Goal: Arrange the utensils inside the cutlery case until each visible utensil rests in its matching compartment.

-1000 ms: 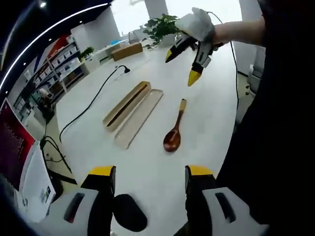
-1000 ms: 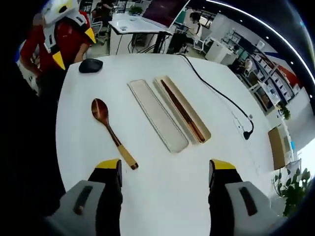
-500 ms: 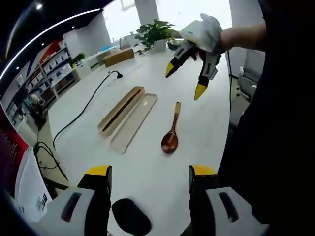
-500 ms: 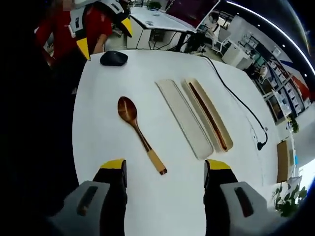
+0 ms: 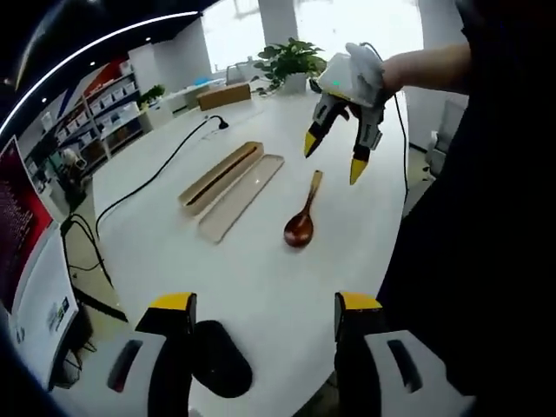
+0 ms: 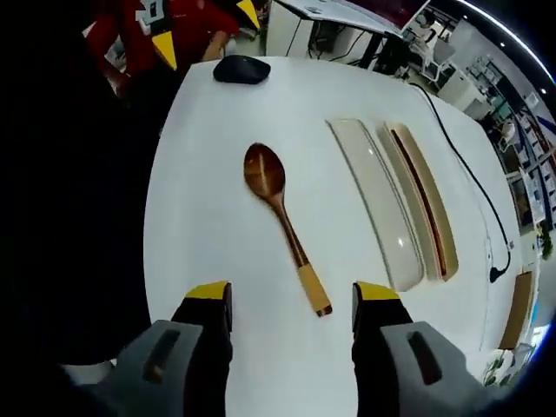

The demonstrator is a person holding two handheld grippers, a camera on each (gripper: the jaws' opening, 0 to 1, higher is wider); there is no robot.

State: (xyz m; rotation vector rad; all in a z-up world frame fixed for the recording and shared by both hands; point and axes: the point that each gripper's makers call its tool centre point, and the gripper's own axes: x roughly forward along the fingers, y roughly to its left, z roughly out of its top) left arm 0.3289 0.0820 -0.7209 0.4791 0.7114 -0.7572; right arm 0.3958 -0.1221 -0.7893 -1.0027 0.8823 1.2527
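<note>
Table (image 6: 200,217): one white round top, carrying everything ahead of both claws.
Case tray (image 6: 428,201): one, beyond the right claw and to its right, already holding dark chopsticks (image 6: 422,200), seemingly one pair.
Case lid (image 6: 375,198): one, flat beside the tray, off so the compartments stay reachable.
Spoon (image 6: 280,208): one wooden, loose on the table, handle end just ahead between the right claw's jaws, likely the next pick.
Mouse (image 5: 217,358): one, black, directly before the left claw.
Right claw (image 6: 291,294): spread, empty, lined up over the handle.
Left claw (image 5: 261,304): spread, empty, well back.
</note>
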